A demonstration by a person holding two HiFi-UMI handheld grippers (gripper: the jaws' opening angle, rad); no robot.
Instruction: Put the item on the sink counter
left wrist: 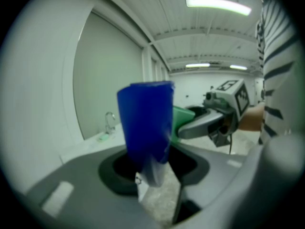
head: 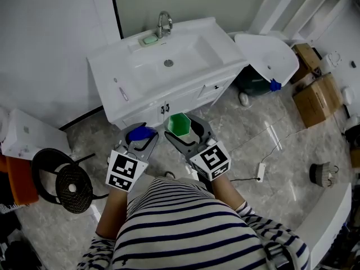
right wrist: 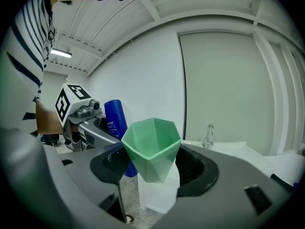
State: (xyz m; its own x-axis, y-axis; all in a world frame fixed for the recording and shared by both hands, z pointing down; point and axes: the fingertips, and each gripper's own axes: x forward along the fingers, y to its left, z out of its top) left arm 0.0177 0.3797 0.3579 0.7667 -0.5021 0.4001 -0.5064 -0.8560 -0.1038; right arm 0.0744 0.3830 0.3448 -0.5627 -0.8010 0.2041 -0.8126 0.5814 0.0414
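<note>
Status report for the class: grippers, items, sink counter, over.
Left gripper shut on blue bottle. Right gripper shut on green cup. Both short of sink counter, neither set down yet. Soap dish by the tap, at the back.

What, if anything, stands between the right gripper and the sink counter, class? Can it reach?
Probably yes. The right gripper, holding a green cup, faces the counter with nothing seen between, and the counter's right edge looks bare. The left gripper, holding a blue bottle, sits beside it, not in the path.
</note>
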